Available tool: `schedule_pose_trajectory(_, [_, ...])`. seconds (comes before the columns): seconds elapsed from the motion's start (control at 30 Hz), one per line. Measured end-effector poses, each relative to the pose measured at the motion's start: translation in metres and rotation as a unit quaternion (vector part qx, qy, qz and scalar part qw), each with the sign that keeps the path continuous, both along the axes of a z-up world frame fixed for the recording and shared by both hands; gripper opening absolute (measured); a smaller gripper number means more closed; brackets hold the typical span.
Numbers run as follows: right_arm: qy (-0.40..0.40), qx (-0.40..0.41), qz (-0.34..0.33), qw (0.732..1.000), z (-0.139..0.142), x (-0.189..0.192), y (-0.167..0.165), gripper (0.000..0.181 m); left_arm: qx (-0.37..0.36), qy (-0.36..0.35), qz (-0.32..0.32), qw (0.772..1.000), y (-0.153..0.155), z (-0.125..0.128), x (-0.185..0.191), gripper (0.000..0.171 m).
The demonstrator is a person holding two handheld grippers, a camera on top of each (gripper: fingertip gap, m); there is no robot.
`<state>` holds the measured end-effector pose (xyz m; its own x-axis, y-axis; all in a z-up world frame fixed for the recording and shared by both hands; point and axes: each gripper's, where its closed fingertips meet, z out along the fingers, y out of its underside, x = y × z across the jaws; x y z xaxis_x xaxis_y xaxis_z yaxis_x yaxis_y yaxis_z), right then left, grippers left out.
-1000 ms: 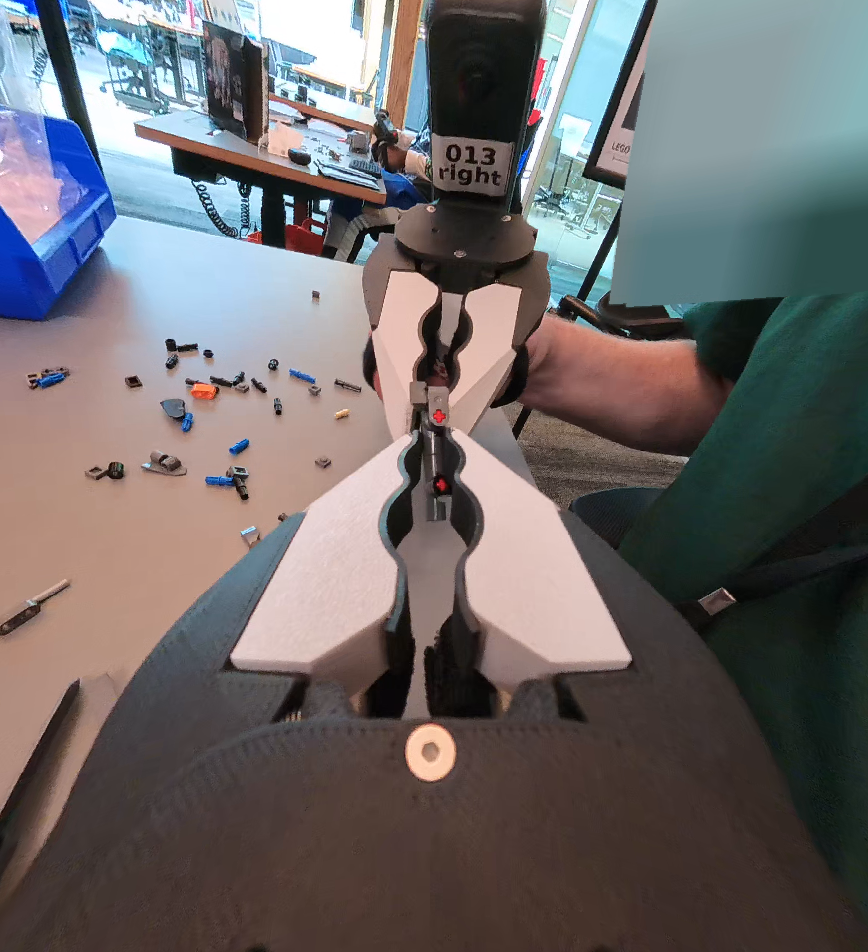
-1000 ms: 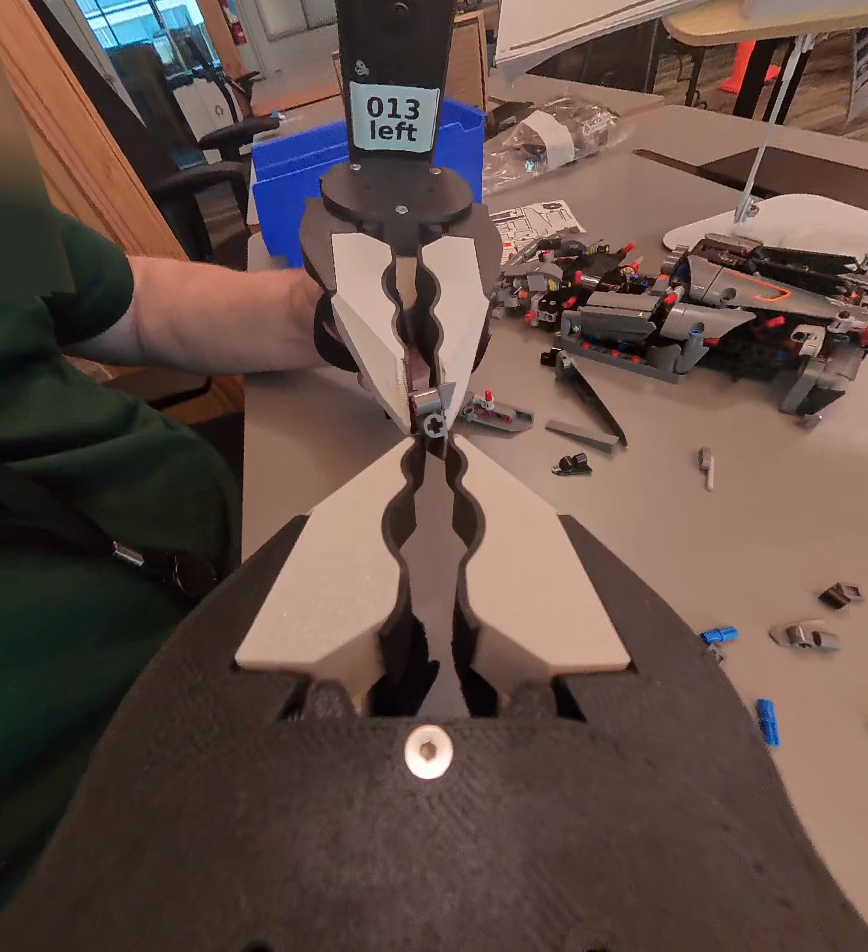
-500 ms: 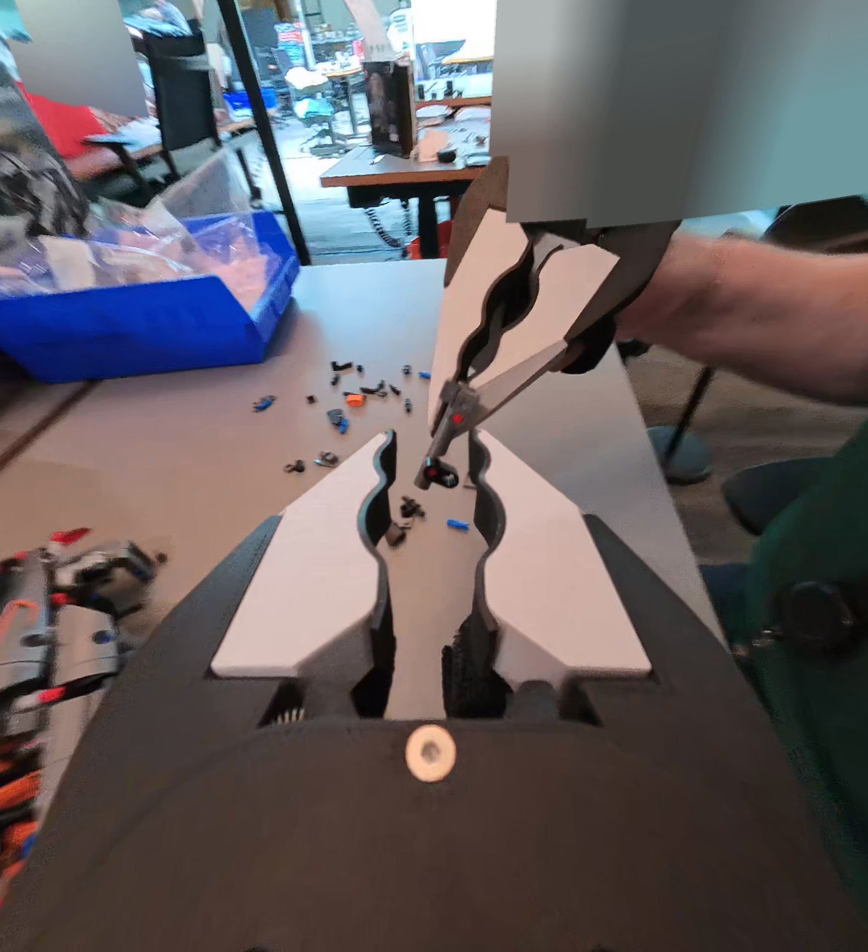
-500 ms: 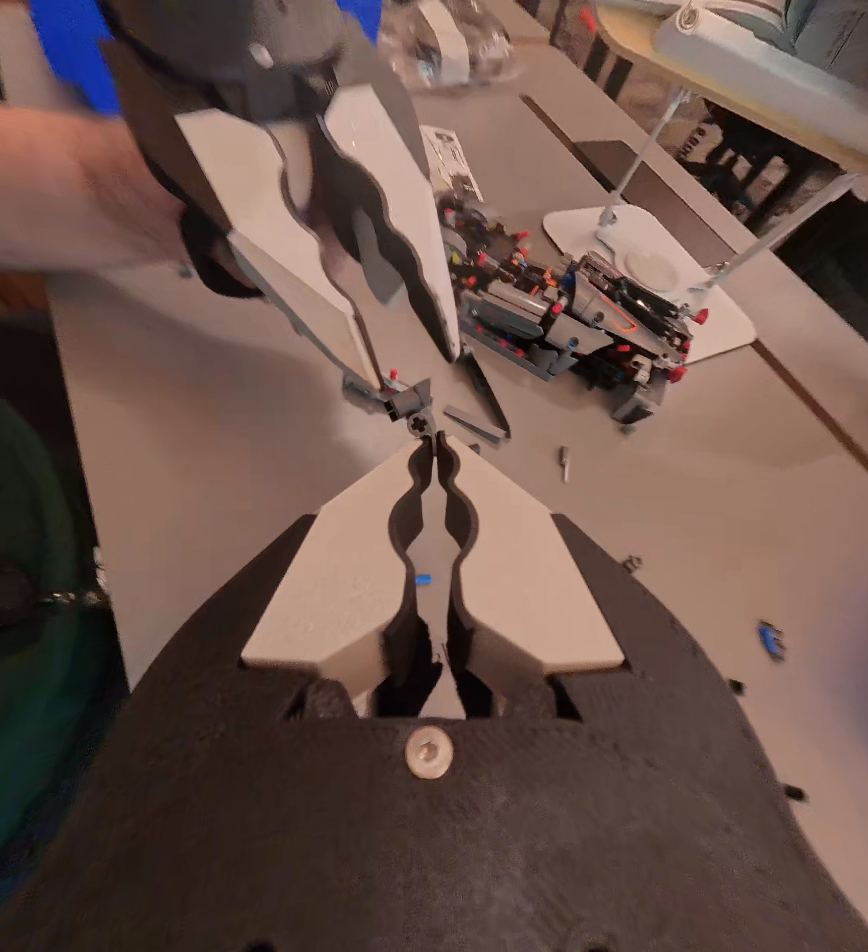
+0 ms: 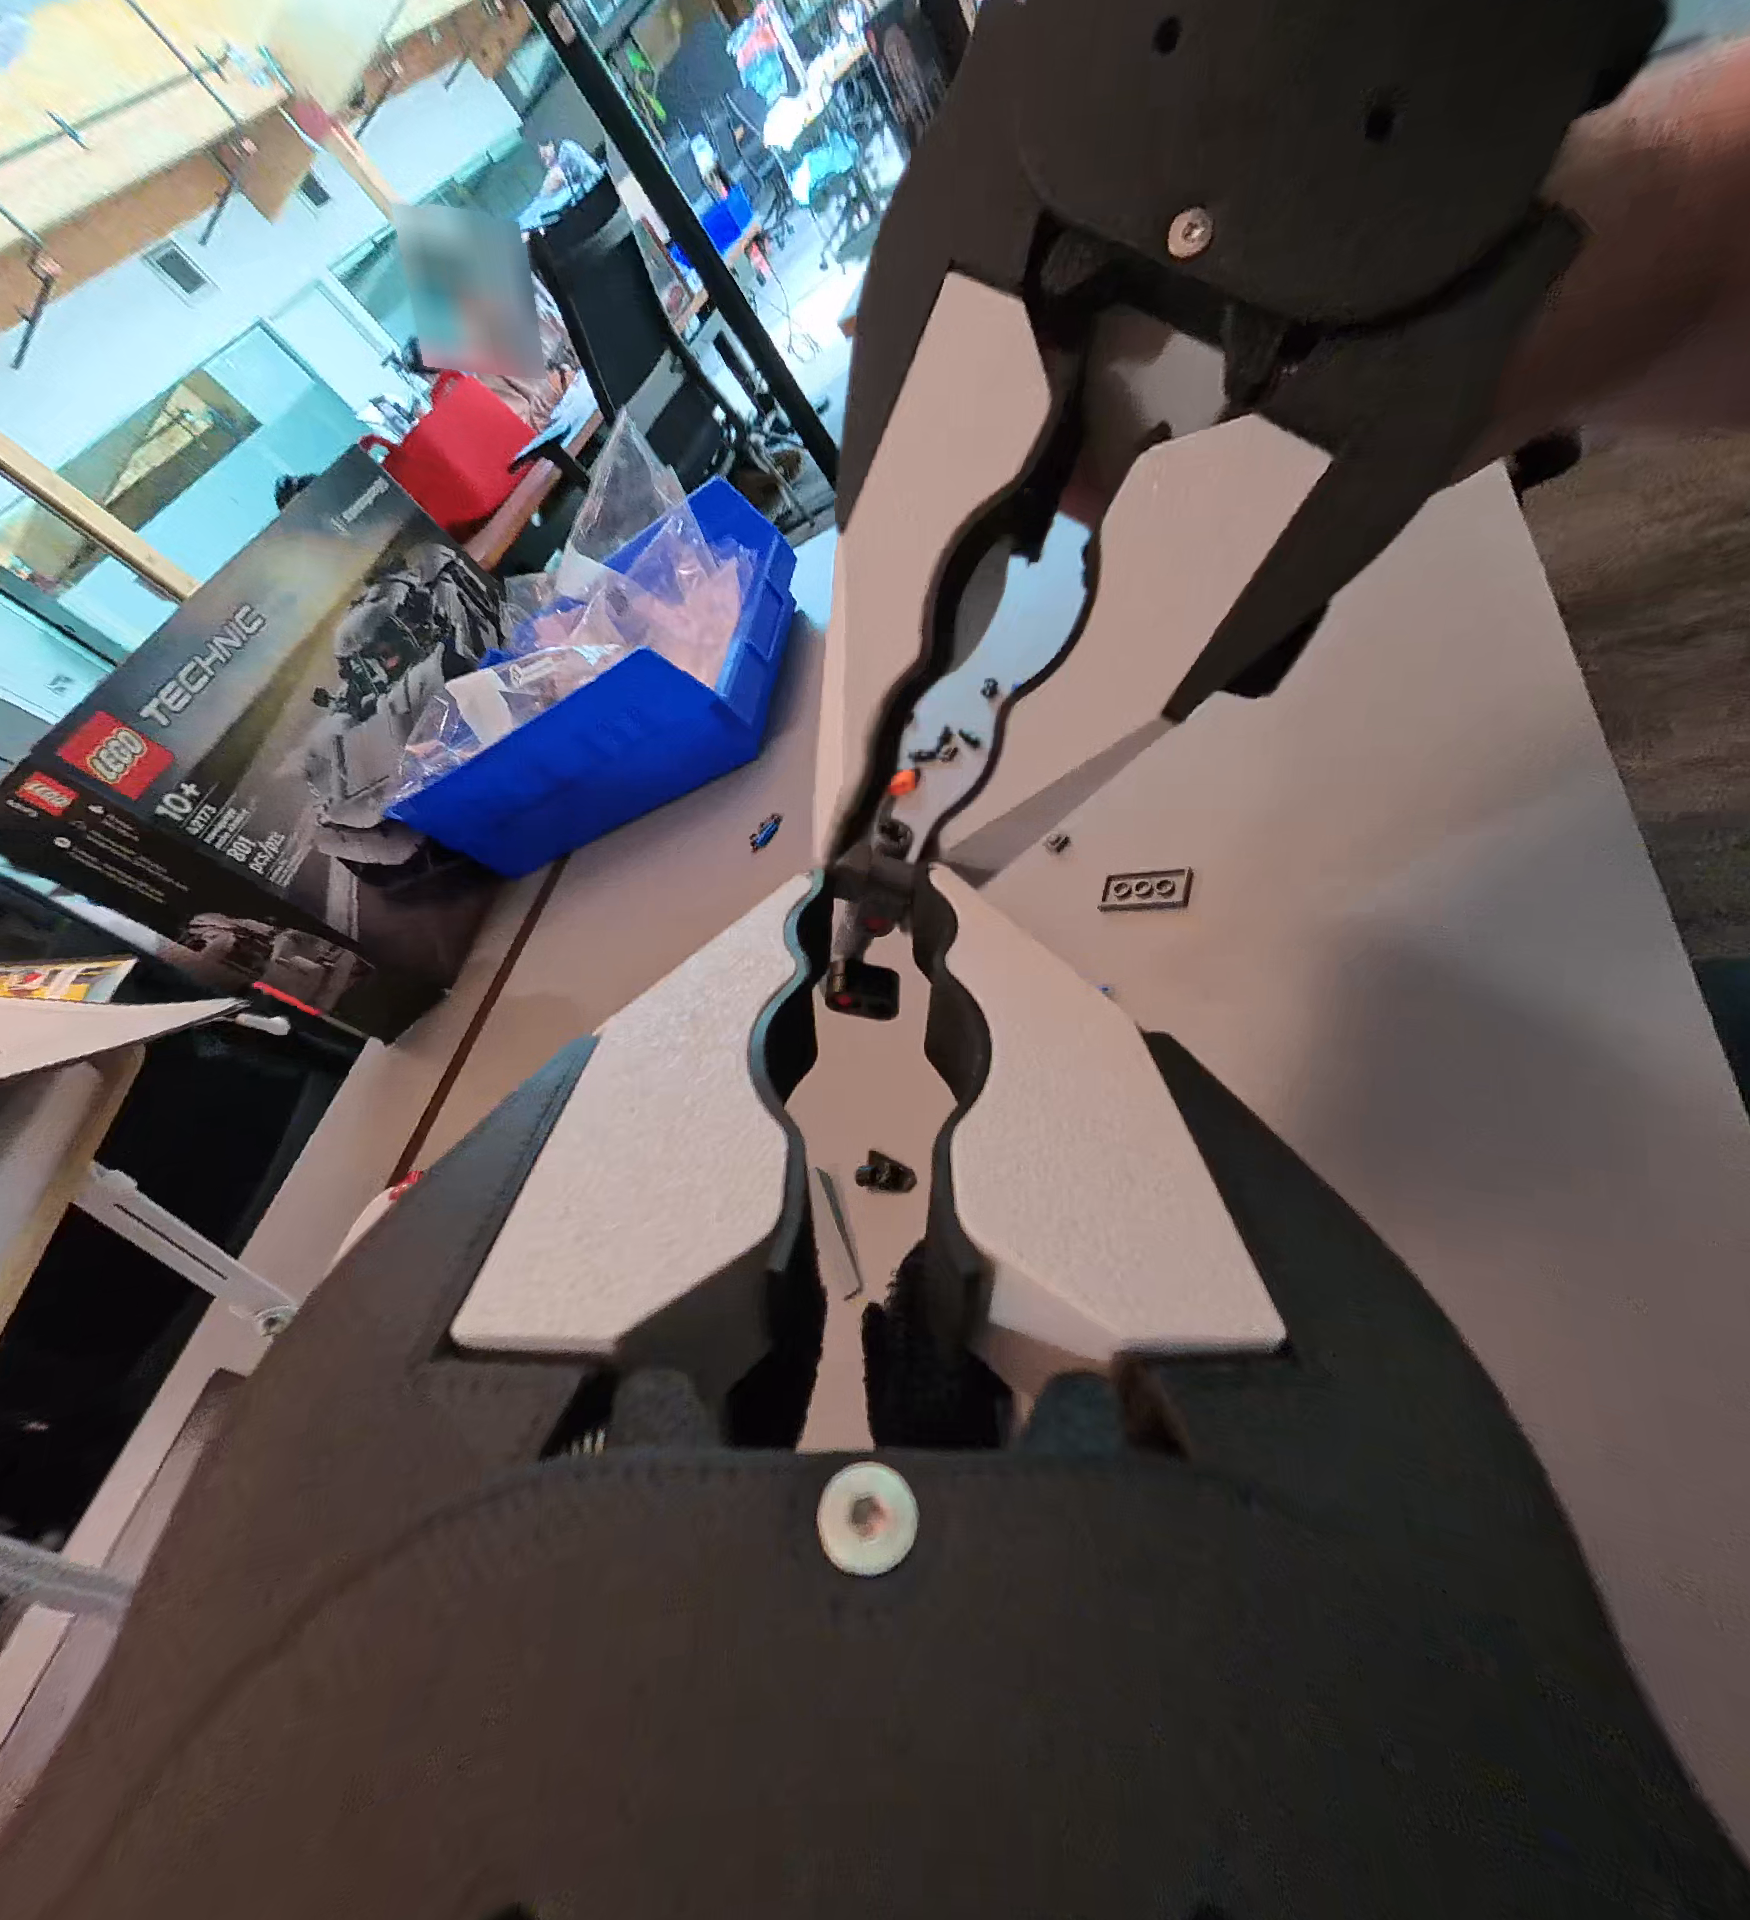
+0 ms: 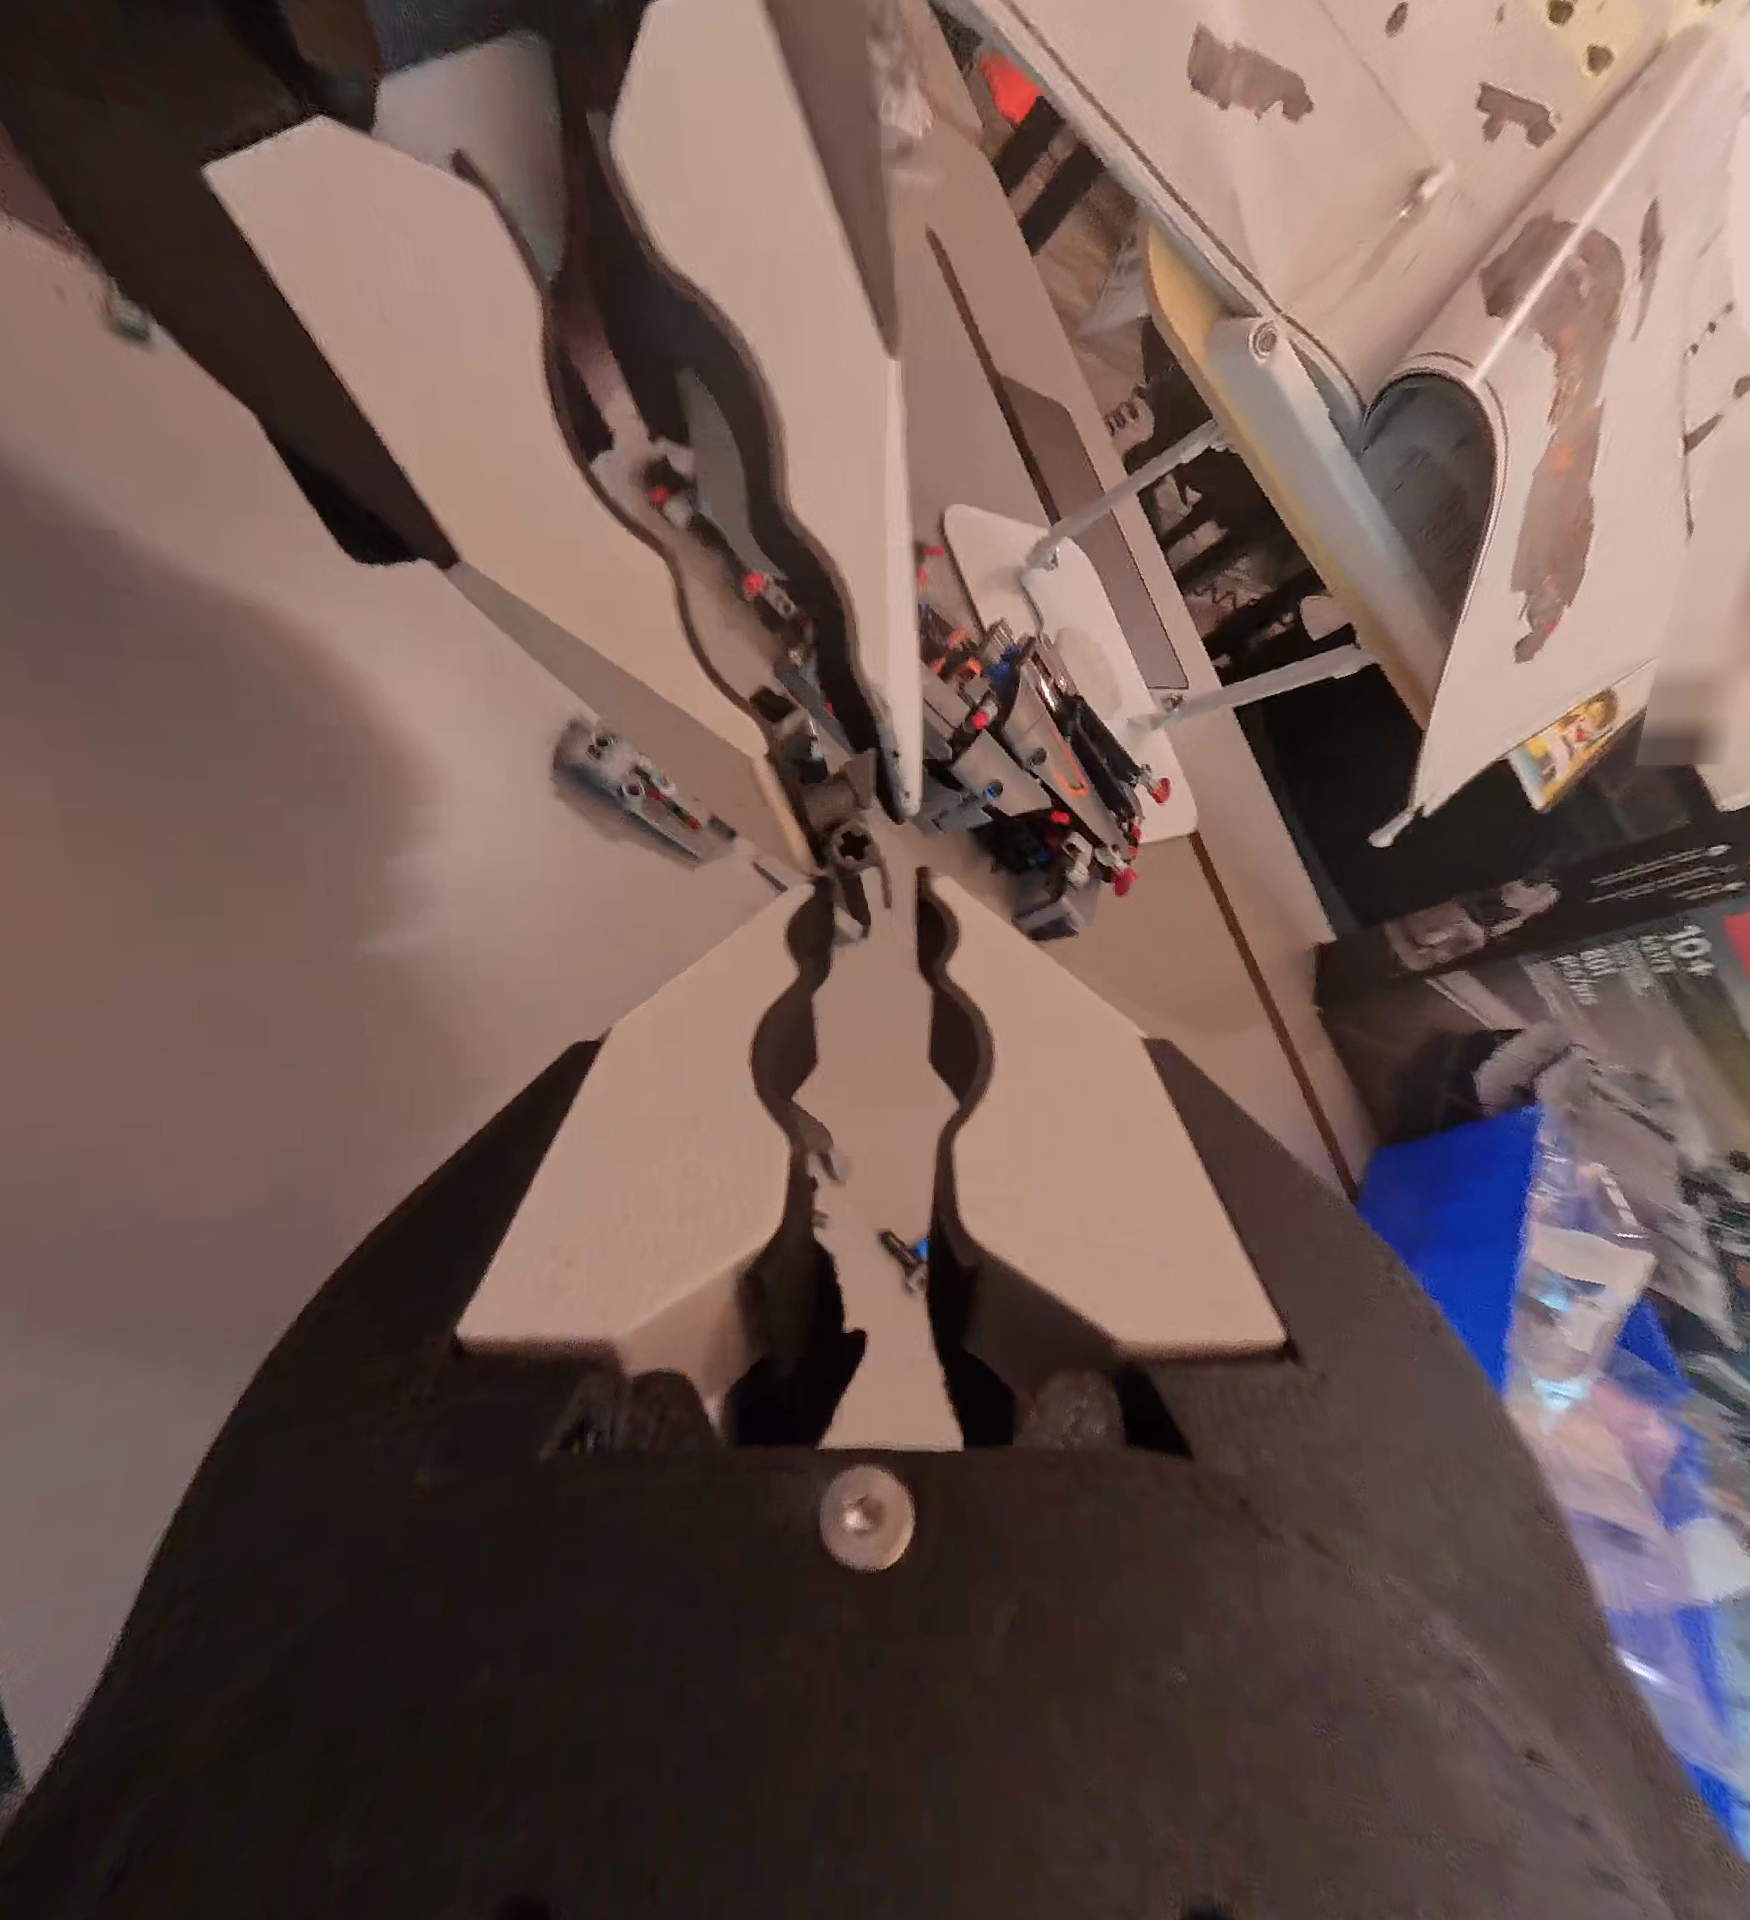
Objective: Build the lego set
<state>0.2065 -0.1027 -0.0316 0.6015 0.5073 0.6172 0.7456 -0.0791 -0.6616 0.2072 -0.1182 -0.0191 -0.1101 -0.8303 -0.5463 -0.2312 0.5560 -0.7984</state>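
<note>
A small dark grey lego piece (image 5: pixel 860 982) with red pins hangs between the tips of both grippers, above the grey table (image 5: pixel 1370 935). My left gripper (image 5: pixel 876 881) is shut on its upper part. My right gripper (image 6: pixel 868 883) meets it tip to tip from the opposite side. Its jaws stand apart, with bare table showing beside the piece. In the right wrist view the piece (image 6: pixel 847 844) shows a cross-shaped hole and sits in the left gripper's tips (image 6: pixel 850 831). The partly built dark model (image 6: pixel 1037 727) lies behind on a white base.
A blue bin (image 5: pixel 622 727) of clear bags and the lego box (image 5: pixel 227 748) stand at the table's far side. An open instruction booklet (image 6: pixel 1473 312) hangs on a stand. A grey sub-assembly (image 6: pixel 632 790), a grey holed plate (image 5: pixel 1146 890) and small loose pieces (image 5: pixel 933 743) lie on the table. Left and right tips are no more than a few centimetres apart. It is some 20 cm from my right tips to the partly built dark model (image 6: pixel 1037 727).
Both grippers swung round together, so both views now face the box and bin. My right gripper's jaws have opened off the piece. My left gripper's jaws have narrowed onto it.
</note>
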Motion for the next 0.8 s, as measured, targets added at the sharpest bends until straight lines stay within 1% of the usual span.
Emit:
schedule_pose_trajectory(0.03, [0.026, -0.005, 0.007, 1.000, 0.002, -0.002, 0.000, 0.021, -0.012, -0.007, -0.008, 1.000, -0.001, 0.002, -0.002, 0.013])
schedule_pose_trajectory(0.1, [0.071, -0.019, 0.032, 0.997, 0.005, -0.006, -0.002, 0.021, -0.051, -0.021, -0.035, 0.998, -0.006, 0.007, -0.008, 0.012])
schedule_pose_trajectory(0.17, [0.096, -0.028, 0.057, 0.993, 0.007, -0.012, -0.004, 0.018, -0.097, -0.038, -0.063, 0.993, -0.010, 0.015, -0.014, 0.012])
schedule_pose_trajectory(0.27, [0.121, -0.039, 0.097, 0.987, 0.009, -0.026, -0.007, 0.006, -0.161, -0.060, -0.098, 0.980, -0.015, 0.024, -0.022, 0.013])
schedule_pose_trajectory(0.37, [0.147, -0.048, 0.127, 0.980, 0.013, -0.039, -0.009, 0.005, -0.201, -0.077, -0.118, 0.969, -0.015, 0.032, -0.030, 0.012])
schedule_pose_trajectory(0.47, [0.143, -0.038, 0.124, 0.981, 0.017, -0.042, -0.003, 0.005, -0.220, -0.087, -0.112, 0.965, -0.009, 0.036, -0.035, 0.013])
schedule_pose_trajectory(0.6, [0.107, -0.017, 0.100, 0.989, 0.018, -0.043, 0.010, 0.005, -0.216, -0.092, -0.071, 0.969, 0.005, 0.036, -0.040, 0.015])
schedule_pose_trajectory(0.73, [0.074, 0.010, 0.084, 0.994, 0.022, -0.045, 0.020, 0.004, -0.227, -0.102, -0.033, 0.968, 0.017, 0.038, -0.047, 0.023])
schedule_pose_trajectory(0.8, [0.071, 0.026, 0.076, 0.994, 0.026, -0.045, 0.025, 0.004, -0.234, -0.107, -0.015, 0.966, 0.023, 0.040, -0.050, 0.028])
